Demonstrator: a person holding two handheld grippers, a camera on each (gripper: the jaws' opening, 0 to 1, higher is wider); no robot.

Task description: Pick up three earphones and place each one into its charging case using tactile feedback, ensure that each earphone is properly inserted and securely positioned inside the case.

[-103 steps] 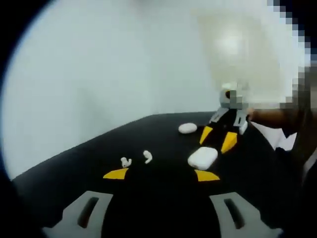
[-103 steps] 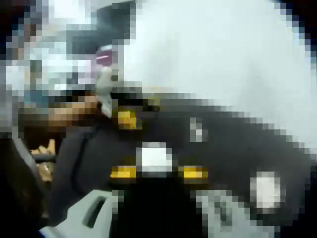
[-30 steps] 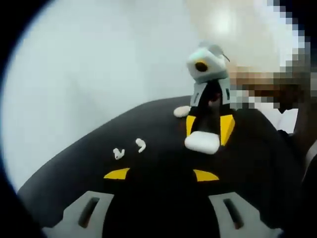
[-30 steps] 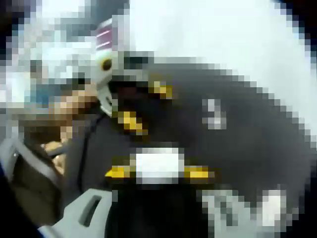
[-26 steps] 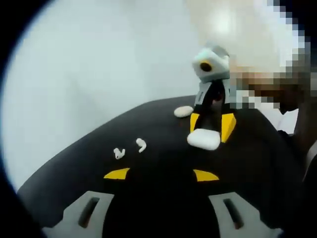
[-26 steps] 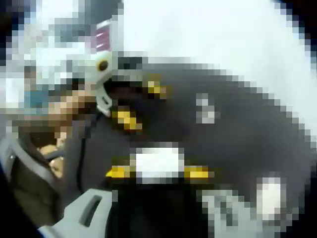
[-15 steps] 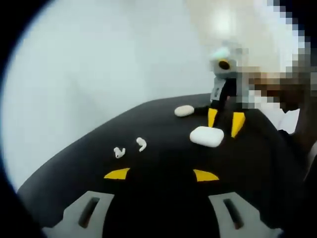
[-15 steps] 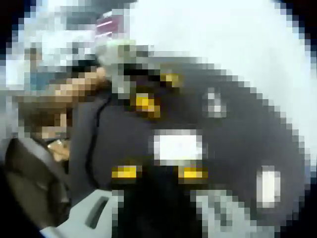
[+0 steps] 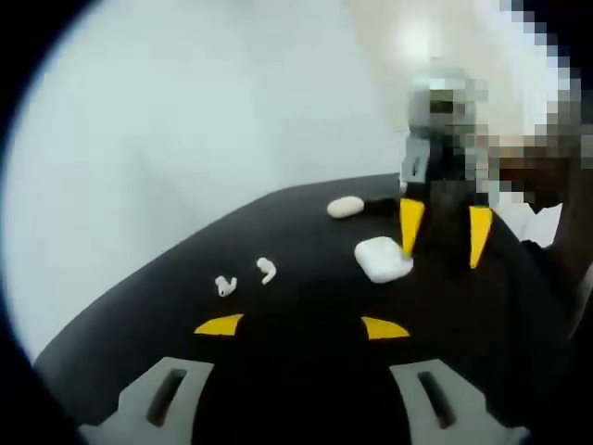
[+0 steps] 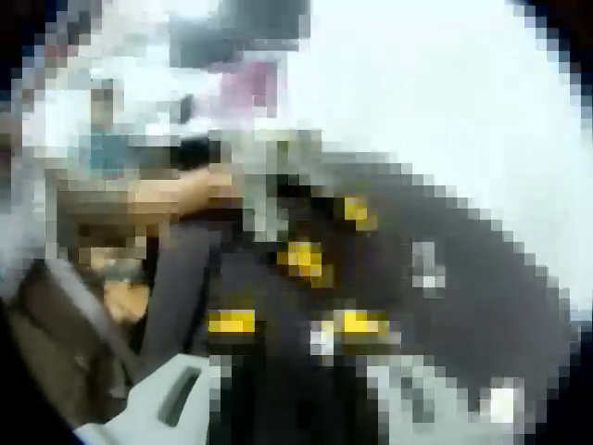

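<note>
On the black table [image 9: 306, 306], the right gripper [image 9: 441, 234] is shifting rightward off the white charging case [image 9: 382, 259], jaws spread and empty, one yellow tip touching it, while the left gripper [image 9: 301, 326] is hovering wide open near two earphones [image 9: 246, 277].

The left gripper [image 9: 301, 326] is showing pale grey slotted jaw bases and black jaws tipped in yellow wedges — the right gripper [image 9: 442, 232] is wearing longer yellow tips under a pale grey-white head.
</note>
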